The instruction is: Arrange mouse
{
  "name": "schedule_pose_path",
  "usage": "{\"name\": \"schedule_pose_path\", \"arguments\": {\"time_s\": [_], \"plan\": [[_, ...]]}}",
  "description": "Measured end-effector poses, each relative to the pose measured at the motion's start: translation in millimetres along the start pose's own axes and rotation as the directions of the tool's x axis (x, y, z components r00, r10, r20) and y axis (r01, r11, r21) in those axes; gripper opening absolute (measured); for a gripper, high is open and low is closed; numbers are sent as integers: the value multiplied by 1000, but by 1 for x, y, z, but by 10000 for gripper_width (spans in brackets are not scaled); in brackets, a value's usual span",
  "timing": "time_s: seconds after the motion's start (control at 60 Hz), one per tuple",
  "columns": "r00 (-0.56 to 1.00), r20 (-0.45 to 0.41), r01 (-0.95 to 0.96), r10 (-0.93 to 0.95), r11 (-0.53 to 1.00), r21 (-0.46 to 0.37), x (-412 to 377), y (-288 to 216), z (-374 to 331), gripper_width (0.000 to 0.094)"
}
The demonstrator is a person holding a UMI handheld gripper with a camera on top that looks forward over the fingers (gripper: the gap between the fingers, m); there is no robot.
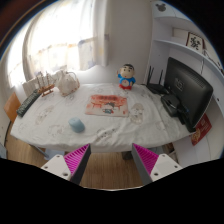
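Your largest thing is the white cloth-covered table (60,128), filling the view ahead. At two o'clock on it stands a black flat monitor (188,88). At twelve lies a red-printed flat booklet (107,104), and just beyond it a blue-and-red cartoon figurine (126,76). The small grey-blue mouse (77,126) sits at eleven, beyond your fingers. Your gripper (111,160) stands wide open (magenta pads facing), holding nothing.
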State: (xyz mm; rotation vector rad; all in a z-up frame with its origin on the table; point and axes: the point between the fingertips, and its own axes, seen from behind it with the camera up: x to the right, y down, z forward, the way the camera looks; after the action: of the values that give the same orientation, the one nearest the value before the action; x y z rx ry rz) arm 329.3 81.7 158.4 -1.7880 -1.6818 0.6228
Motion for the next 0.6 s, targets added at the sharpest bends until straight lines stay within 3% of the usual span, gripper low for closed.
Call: {"name": "schedule_pose_path", "arguments": {"time_s": [0.433,0.6], "plan": [[970,199,135,-139,990,31,-132,-6,40,856],[967,212,132,-144,989,72,-171,-6,68,855]]}}
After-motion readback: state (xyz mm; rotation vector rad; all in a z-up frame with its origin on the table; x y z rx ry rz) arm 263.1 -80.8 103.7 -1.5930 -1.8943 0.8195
